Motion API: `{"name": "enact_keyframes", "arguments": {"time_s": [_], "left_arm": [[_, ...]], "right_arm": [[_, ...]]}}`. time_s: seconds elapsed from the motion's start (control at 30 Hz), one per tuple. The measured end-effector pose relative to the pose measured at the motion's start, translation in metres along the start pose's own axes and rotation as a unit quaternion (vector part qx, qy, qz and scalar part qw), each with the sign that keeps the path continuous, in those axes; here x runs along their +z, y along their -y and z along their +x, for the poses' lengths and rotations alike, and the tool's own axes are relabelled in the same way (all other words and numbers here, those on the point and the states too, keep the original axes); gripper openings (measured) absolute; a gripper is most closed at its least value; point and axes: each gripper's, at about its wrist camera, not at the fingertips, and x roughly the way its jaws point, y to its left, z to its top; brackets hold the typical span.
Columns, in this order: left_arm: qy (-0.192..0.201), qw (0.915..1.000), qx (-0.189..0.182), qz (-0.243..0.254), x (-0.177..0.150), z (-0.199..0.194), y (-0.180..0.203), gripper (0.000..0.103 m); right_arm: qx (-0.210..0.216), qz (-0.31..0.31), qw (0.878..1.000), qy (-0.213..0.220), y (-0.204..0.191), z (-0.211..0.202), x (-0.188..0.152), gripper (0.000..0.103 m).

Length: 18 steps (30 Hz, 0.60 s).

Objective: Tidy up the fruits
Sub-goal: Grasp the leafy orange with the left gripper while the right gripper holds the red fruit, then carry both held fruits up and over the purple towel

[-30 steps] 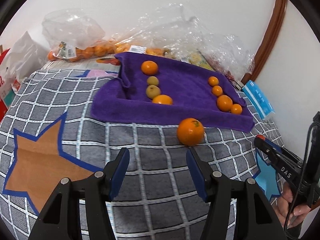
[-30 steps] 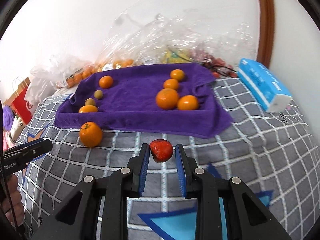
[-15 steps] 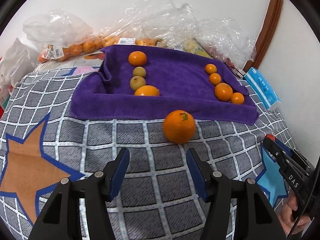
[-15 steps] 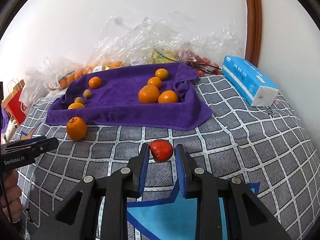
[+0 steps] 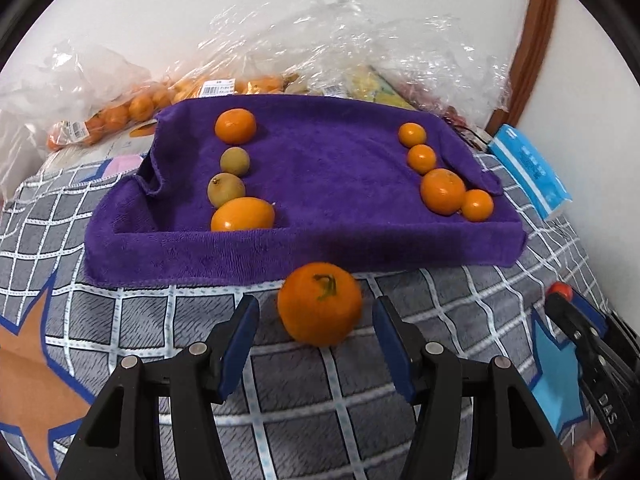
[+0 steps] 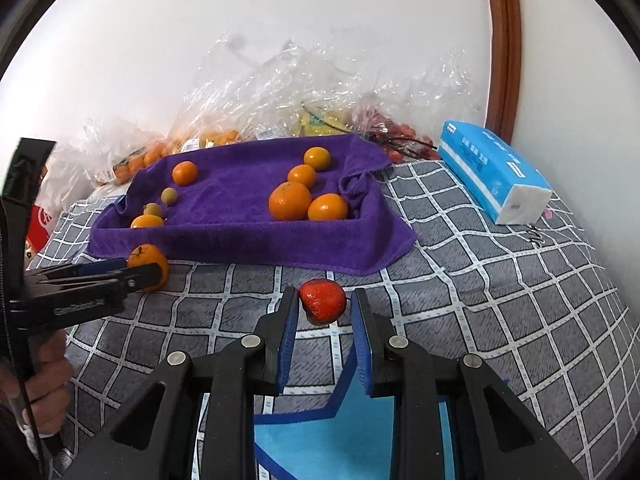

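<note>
A loose orange [image 5: 320,304] with a green stalk lies on the checked cloth just in front of the purple towel tray [image 5: 280,252]. My left gripper [image 5: 316,305] is open, its blue pads on either side of the orange without touching it. My right gripper [image 6: 324,298] is shut on a red strawberry [image 6: 322,302], held above the cloth short of the tray [image 6: 248,244]. On the tray's left stands a row of an orange [image 5: 235,125], two greenish-brown fruits [image 5: 225,189] and a yellow-orange fruit [image 5: 242,214]. Several oranges [image 5: 442,191] line its right side.
Clear plastic bags of fruit [image 5: 132,108] are piled against the wall behind the tray. A blue tissue pack [image 6: 492,168] lies right of the tray, near a brown door frame [image 6: 502,40]. A hand [image 6: 44,380] holds the left gripper [image 6: 92,280] at the left.
My left gripper has come forward to the loose orange, which now sits between its fingertips. The right gripper keeps its hold on the strawberry and has barely shifted.
</note>
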Motion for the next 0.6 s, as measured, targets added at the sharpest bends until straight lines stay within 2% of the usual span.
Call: {"name": "enact_keyframes", "arguments": {"time_s": [0.1,0.23,0.4,0.6], "left_arm": [[0.000,0.9999,0.001,-0.013,0.000,0.007,-0.004,0.056],[0.014,0.9996,-0.019,-0.016,-0.003,0.006,-0.007,0.046],[0.023,0.9997,-0.008,-0.005,-0.006,0.004,-0.001,0.046],[0.025,0.9990,-0.019,-0.032,-0.005,0.004,-0.010,0.048]], "right_arm": [[0.008,0.002,1.000,0.000,-0.004,0.006,0.001,0.026],[0.019,-0.001,1.000,-0.005,-0.009,0.016,-0.004,0.026],[0.051,0.020,0.998,-0.014,-0.002,0.021,-0.005,0.026],[0.061,0.029,0.998,-0.012,0.001,0.020,-0.006,0.026]]}}
